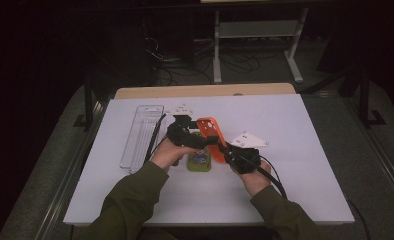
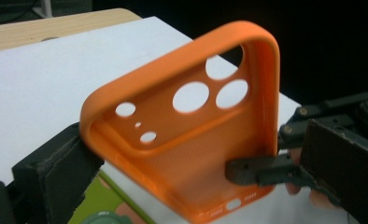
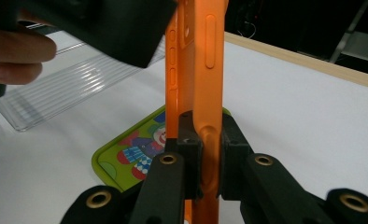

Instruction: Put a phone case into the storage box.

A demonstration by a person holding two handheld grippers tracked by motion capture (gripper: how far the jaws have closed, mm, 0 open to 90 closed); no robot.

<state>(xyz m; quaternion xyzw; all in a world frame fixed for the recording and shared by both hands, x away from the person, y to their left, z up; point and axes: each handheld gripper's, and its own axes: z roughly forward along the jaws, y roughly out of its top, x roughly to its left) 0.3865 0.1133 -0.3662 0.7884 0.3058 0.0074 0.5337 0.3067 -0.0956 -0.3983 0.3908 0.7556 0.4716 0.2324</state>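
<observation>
Orange phone case [image 2: 196, 140], camera cutouts

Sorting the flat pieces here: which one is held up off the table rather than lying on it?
The orange phone case, held upright between both grippers. The clear plastic tray and the green clown-print card lie flat on the table.

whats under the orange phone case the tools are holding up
Under the orange phone case, a green card with a clown picture lies on the white table. The case and the right tool clamped on it cover part of the card, so the rest of its picture is hidden.
</observation>
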